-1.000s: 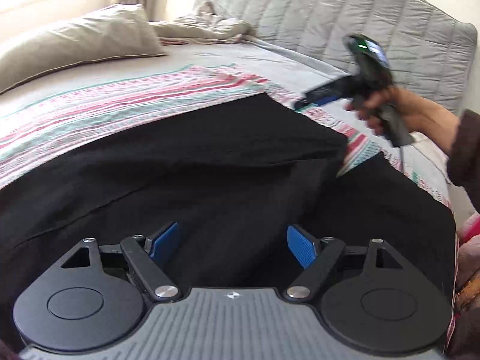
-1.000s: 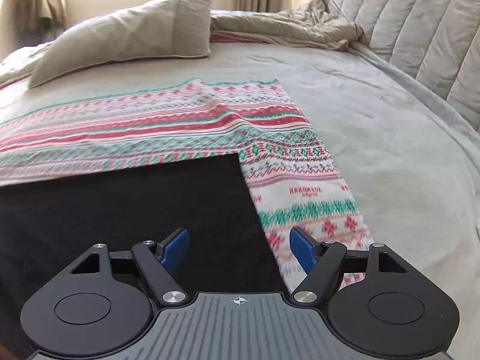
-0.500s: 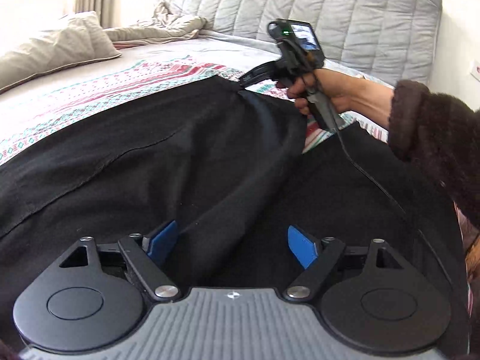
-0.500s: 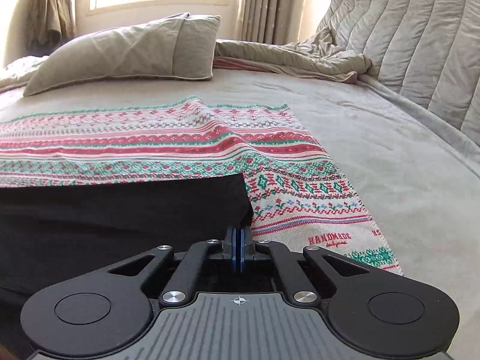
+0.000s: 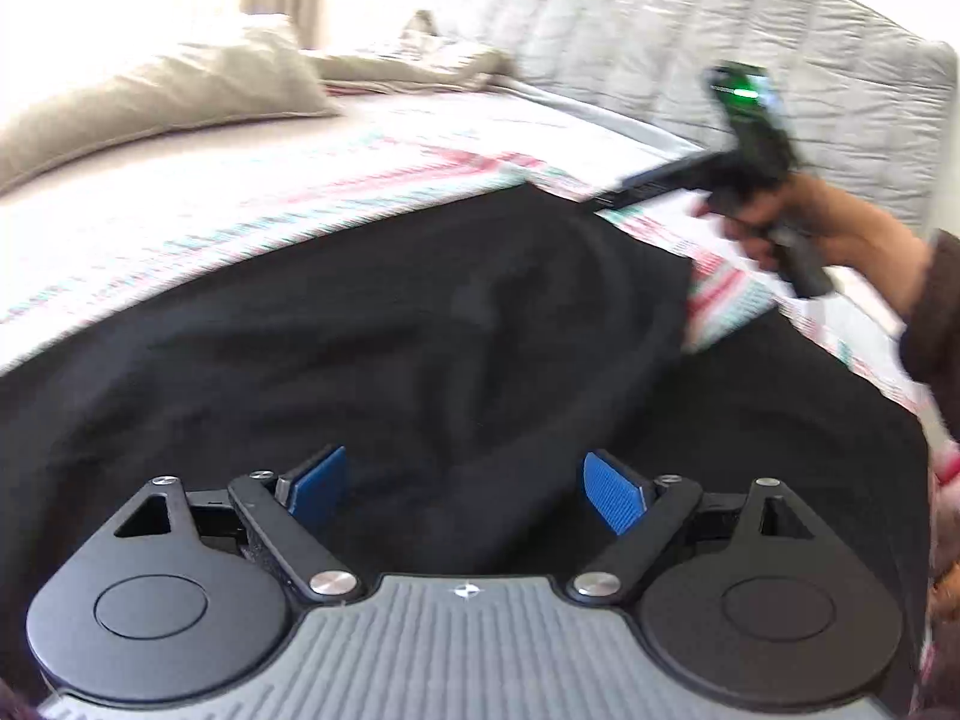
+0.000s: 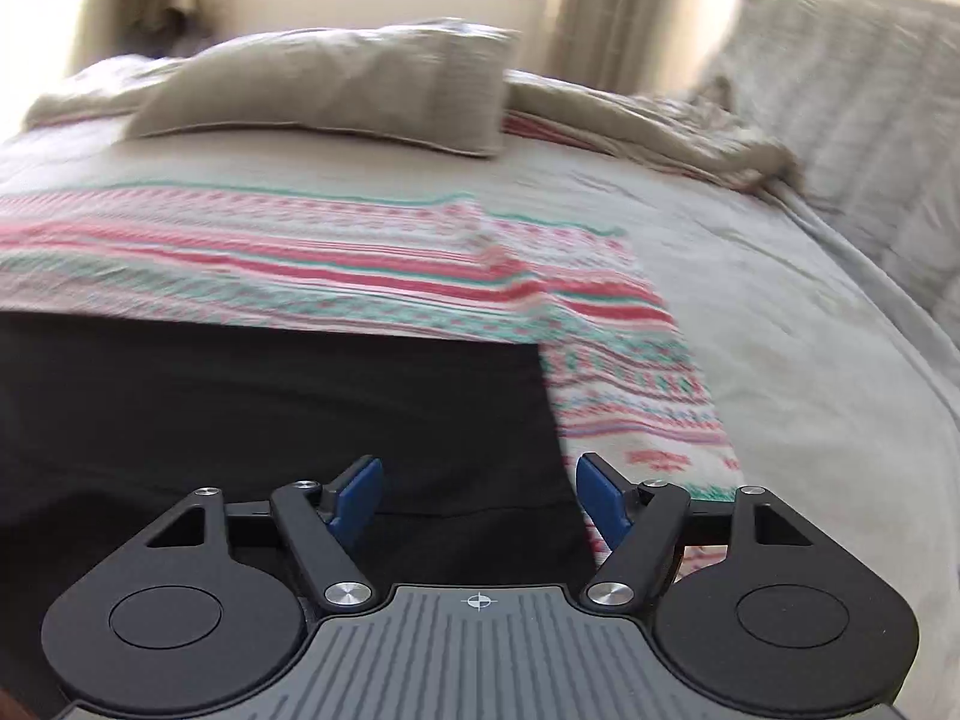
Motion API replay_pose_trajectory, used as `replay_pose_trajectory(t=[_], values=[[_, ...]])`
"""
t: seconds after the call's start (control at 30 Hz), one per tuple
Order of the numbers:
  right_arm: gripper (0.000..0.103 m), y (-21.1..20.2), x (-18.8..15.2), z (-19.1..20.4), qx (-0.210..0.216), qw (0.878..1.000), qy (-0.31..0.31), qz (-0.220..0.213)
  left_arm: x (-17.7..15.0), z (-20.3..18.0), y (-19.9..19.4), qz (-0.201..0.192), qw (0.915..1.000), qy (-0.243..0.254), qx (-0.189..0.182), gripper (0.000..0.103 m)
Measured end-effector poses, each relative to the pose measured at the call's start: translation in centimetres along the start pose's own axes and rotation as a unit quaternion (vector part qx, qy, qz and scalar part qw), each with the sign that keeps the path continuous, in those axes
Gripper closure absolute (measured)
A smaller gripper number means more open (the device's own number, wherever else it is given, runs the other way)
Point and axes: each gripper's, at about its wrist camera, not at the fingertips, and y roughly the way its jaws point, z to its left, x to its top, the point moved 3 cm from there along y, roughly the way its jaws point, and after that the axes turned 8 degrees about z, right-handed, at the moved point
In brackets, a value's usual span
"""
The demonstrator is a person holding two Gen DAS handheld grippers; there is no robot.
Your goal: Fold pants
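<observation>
Beyond the black pants (image 6: 270,408), a striped blanket (image 6: 360,264) and pillow (image 6: 336,84).

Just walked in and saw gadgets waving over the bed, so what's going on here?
A person is folding black pants spread over a striped blanket on the bed, holding a gripper in each hand. The right gripper hangs over the pants' far corner; its fingers have just been opening, and nothing is pinched between them. The left gripper hovers wide open over the middle of the fabric. One leg already lies folded across the other.
</observation>
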Motion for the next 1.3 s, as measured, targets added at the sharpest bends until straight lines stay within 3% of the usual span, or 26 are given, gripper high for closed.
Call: replay_pose_trajectory(t=[0.17,0.3,0.5,0.63,0.77,0.9,1.0,1.07,1.1,1.13,1.17,1.23,1.3], values=[[0.021,-2.6,1.7,4.4,0.056,0.997,-0.045,-0.006,1.1,4.2,-2.6,-0.003,0.9969,-0.010,0.078,0.000],[0.016,-3.2,3.0,8.2,0.100,0.992,-0.078,0.015,1.4,8.9,-3.7,0.011,0.9901,-0.021,0.138,0.000],[0.016,-2.4,5.3,15.5,0.150,0.976,-0.154,0.026,0.6,16.5,-4.0,0.037,0.9807,-0.057,0.184,0.000],[0.016,-1.1,7.2,20.3,0.184,0.965,-0.185,0.011,0.2,20.1,-3.8,0.036,0.9784,-0.071,0.191,0.000],[0.016,1.2,8.9,24.2,0.193,0.957,-0.216,0.005,-0.2,23.4,-3.6,0.048,0.9816,-0.082,0.166,0.001],[0.017,4.2,10.1,26.1,0.185,0.952,-0.241,0.020,-0.7,25.8,-3.7,0.054,0.9852,-0.097,0.131,0.015],[0.026,6.2,10.4,26.4,0.170,0.952,-0.255,0.026,-1.2,27.2,-3.6,0.047,0.9885,-0.103,0.101,0.028],[0.037,7.3,10.3,26.2,0.187,0.949,-0.250,0.041,-1.4,27.0,-4.1,0.042,0.9904,-0.103,0.082,0.051],[0.047,7.7,10.4,26.1,0.207,0.948,-0.238,0.048,-1.5,26.9,-4.2,0.041,0.9909,-0.106,0.072,0.058],[0.065,7.8,10.5,25.9,0.227,0.945,-0.228,0.055,-1.6,26.8,-4.4,0.041,0.9915,-0.109,0.059,0.074],[0.072,7.7,10.5,25.9,0.243,0.943,-0.222,0.060,-1.7,26.7,-4.5,0.042,0.9917,-0.112,0.048,0.082],[0.090,7.2,10.3,26.3,0.256,0.938,-0.224,0.066,-1.9,26.6,-4.7,0.038,0.9913,-0.118,0.044,0.086],[0.097,6.7,10.2,26.5,0.251,0.941,-0.218,0.071,-2.0,26.4,-5.1,0.029,0.9906,-0.124,0.050,0.088]])
